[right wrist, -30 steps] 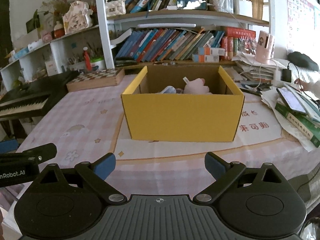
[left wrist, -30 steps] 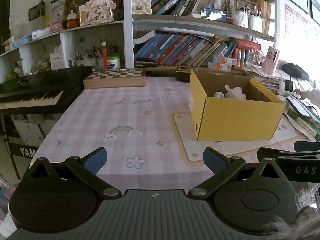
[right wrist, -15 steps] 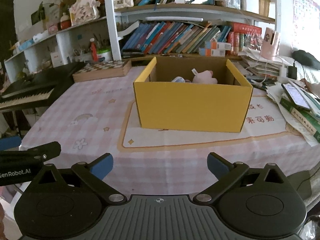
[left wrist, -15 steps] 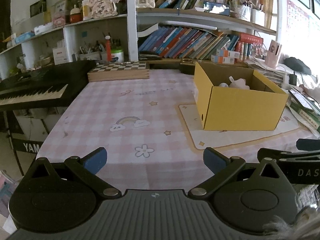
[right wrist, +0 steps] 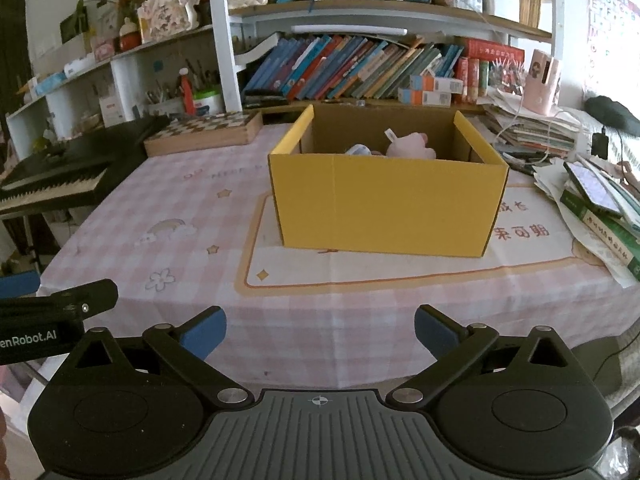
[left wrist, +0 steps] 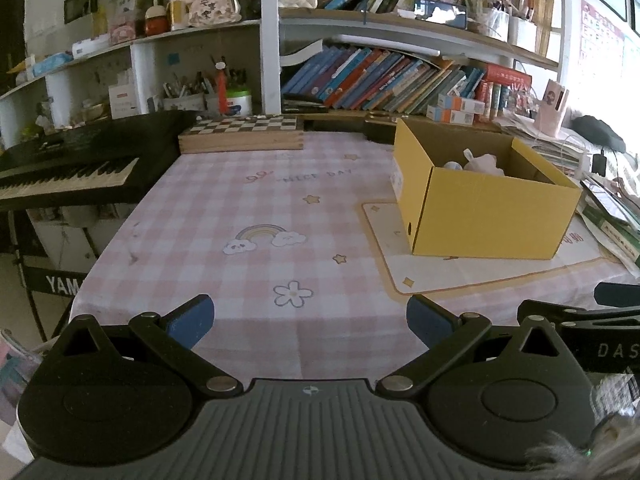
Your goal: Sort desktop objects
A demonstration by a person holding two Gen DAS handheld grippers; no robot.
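A yellow cardboard box (right wrist: 388, 204) stands open on a cream mat (right wrist: 400, 272) on the pink checked tablecloth (left wrist: 256, 208). It also shows in the left wrist view (left wrist: 488, 216) at the right. Inside lie a pink plush toy (right wrist: 412, 146) and a small white-blue object (right wrist: 358, 149). My left gripper (left wrist: 310, 320) is open and empty over the table's front edge. My right gripper (right wrist: 320, 332) is open and empty, in front of the table edge, facing the box.
A wooden chessboard box (left wrist: 244, 134) sits at the table's back. A black keyboard (left wrist: 68, 168) stands to the left. Stacked books and a phone (right wrist: 596, 200) crowd the right side. Bookshelves (right wrist: 360, 68) stand behind.
Both grippers have drawn back from the table toward its front edge, so the box looks farther away. Both stay open and empty.
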